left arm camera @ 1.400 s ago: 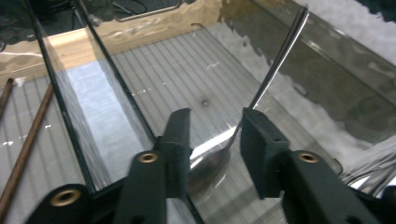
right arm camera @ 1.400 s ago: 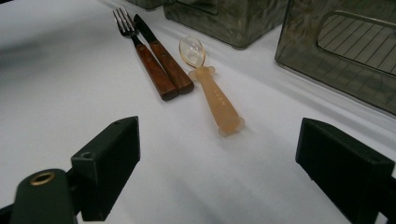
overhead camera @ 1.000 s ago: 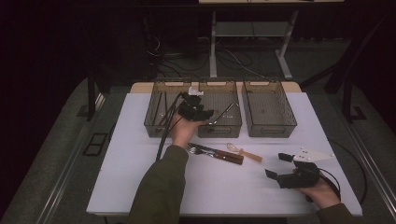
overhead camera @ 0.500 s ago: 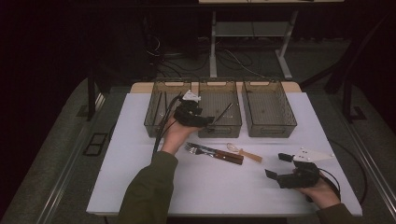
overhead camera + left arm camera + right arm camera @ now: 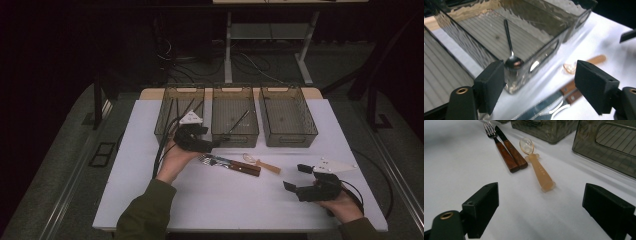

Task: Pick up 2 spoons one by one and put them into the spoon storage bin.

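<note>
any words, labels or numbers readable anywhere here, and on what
Raised letters run along the handle of the translucent orange spoon, too small and blurred to read.
No text shows on the fork, the knife, the metal spoon, the three bins or the white table.

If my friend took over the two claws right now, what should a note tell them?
Left claw: open, empty, by the front of the middle clear plastic bin.
Right claw: open, empty, low over the white table at the near right.
Done: slim metal spoon lies in the middle bin.
Left: wooden-handled fork, wooden-handled knife and translucent orange plastic spoon lie on the table in front of the bins, probably to be sorted next.
</note>
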